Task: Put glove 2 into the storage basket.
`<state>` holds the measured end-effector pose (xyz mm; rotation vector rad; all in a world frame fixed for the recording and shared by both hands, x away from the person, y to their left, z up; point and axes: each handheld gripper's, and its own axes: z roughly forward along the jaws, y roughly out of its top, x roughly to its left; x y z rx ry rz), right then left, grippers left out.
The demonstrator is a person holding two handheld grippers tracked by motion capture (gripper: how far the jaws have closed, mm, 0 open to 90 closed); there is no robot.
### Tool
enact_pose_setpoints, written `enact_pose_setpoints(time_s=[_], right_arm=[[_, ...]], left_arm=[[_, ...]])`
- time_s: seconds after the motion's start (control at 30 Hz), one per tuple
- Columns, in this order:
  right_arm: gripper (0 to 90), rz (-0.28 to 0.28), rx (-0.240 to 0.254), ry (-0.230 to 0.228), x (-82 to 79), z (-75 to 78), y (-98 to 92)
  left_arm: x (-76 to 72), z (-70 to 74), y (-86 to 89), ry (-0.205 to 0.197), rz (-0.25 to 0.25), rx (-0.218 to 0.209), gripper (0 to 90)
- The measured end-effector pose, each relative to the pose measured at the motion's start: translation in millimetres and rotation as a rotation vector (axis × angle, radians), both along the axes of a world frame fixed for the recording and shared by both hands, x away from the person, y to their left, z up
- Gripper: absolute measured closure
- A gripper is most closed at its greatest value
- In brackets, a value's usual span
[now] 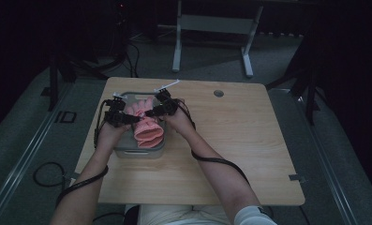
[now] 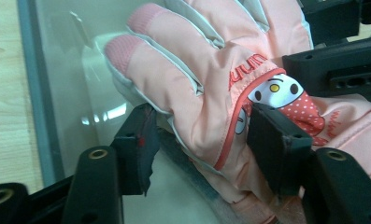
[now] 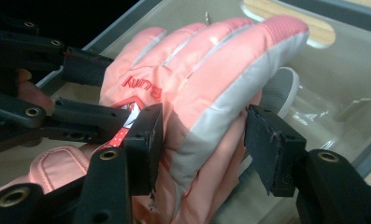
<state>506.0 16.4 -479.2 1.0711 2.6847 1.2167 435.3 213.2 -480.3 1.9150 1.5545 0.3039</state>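
- Pink glove (image 1: 148, 127) lies in a clear plastic bin (image 1: 139, 152) on the left half of the wooden bench (image 1: 249, 140), with its cuff hanging over the near rim of the bin.
- Left hand-held gripper (image 1: 133, 118) comes to the glove from the left side. In the left gripper view its jaws stand partly spread around the glove (image 2: 206, 88): the right pad (image 2: 272, 140) lies against the back of the glove near the cartoon patch (image 2: 286, 95), while the left pad (image 2: 139, 144) stands just beside the edge, with a small gap.
- Right hand-held gripper (image 1: 150, 112) comes from the right side. In the right gripper view its jaws are also partly spread; the left pad (image 3: 143, 140) touches the glove (image 3: 197, 93), and the right pad (image 3: 267, 140) stands apart from the grey side.
- The two grippers are very near to each other above the bin (image 3: 342, 88).
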Motion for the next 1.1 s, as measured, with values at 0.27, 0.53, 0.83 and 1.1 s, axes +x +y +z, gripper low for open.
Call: enact_pose_setpoints(time_s=[0.27,0.53,0.83,1.1], right_arm=[[44.1,-0.007,0.015,-0.016,-1.1,6.7,-2.1],[43.7,0.004,0.029,-0.032,-4.9,17.4,-3.1],[43.6,0.007,0.039,-0.046,-7.6,22.7,-4.9],[43.3,0.014,0.053,-0.05,-11.1,26.4,-5.6]], left_arm=[[-1.6,4.0,1.6,-0.019,0.008,-0.007,41.1],[-2.7,9.7,3.2,-0.036,0.008,-0.012,41.1],[-4.4,16.8,5.0,-0.063,-0.003,-0.024,41.1],[-6.2,23.0,4.4,-0.086,-0.012,-0.027,41.1]])
